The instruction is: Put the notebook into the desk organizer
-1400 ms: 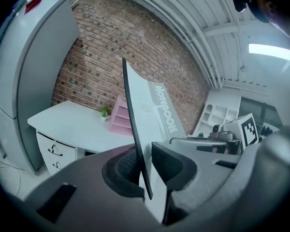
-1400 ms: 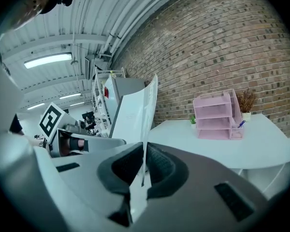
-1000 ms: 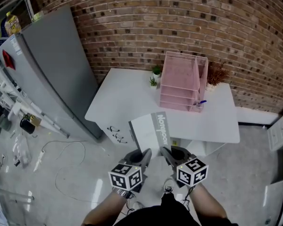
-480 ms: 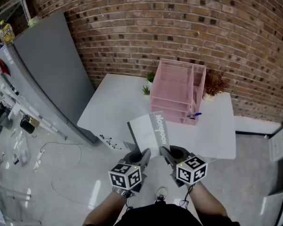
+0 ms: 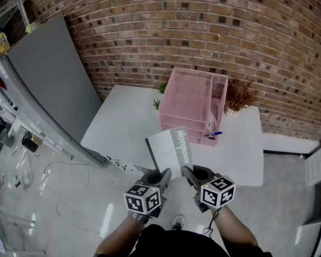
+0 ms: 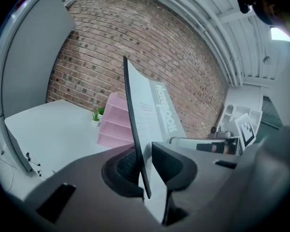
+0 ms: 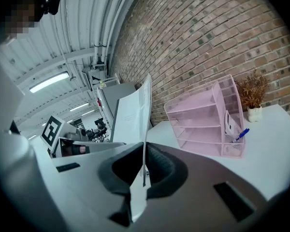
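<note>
While the notebook (image 5: 170, 150) hung in the air over the floor (image 5: 69, 197), short of the tabletop (image 5: 123, 127), both grippers were clamped on its near edge: the left hand-held gripper (image 5: 161, 176) at 7 o'clock of it, the right hand-held gripper (image 5: 188, 174) at 5 o'clock. The right one seemed to pinch only a thin sheet (maybe just the cover), so the book could slip or flop open. The pink desk organizer (image 5: 192, 103) stood at 12 o'clock. It looked light, so a bump on its rim might push it back.
</note>
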### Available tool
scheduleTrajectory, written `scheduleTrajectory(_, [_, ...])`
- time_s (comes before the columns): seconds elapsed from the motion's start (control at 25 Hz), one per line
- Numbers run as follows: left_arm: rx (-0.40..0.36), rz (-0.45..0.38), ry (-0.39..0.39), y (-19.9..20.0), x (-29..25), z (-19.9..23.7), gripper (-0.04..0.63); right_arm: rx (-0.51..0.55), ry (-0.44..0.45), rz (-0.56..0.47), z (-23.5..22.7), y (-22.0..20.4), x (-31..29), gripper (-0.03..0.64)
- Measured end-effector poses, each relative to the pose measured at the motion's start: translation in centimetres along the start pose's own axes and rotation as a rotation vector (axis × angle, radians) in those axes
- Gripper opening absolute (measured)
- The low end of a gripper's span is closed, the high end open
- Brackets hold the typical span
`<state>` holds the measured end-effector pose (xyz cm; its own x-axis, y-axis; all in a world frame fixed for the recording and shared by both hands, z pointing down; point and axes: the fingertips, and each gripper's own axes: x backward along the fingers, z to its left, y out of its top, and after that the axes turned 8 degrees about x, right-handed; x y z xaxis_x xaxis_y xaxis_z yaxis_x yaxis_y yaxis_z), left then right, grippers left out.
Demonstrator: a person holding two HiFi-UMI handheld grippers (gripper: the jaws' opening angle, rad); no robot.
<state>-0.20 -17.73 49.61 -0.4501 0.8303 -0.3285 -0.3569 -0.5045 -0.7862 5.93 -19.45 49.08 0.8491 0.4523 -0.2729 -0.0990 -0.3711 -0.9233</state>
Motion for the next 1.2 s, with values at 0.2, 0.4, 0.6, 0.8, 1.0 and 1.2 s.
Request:
scheduleTrajectory(0.2, [-0.008, 0.029, -0.016, -0.2, -1.7, -0.5, 0.051, -0.033, -0.018, -0.006, -1.6, -0.2, 0.5, 0.012])
scheduleTrajectory(0.4, [-0.006, 0.07, -0.038, -0.8, -3.4, -0.2, 0.051, -0.078, -0.043, 0.003, -3.1, -1.0, 0.4, 0.012])
scheduleTrajectory(0.6, [-0.001, 0.116, -0.063, -1.2, -5.0, 1.2, 0.051, -0.13, -0.07, 0.019, -4.5, -2.0, -0.8, 0.012])
scheduleTrajectory(0.8, [0.001, 0.165, -0.091, -0.9, -6.5, 3.4, 0.051, -0.177, -0.102, 0.037, -5.6, -2.7, -2.9, 0.012])
scheduleTrajectory(1.0, [0.026, 0.237, -0.116, -1.6, -8.4, 5.6, 0.051, -0.251, -0.134, 0.069, -7.1, -4.4, -4.8, 0.012])
scheduleTrajectory(1.2, [0.043, 0.307, -0.135, -2.5, -10.1, 7.1, 0.051, -0.319, -0.165, 0.094, -8.5, -5.9, -6.0, 0.012])
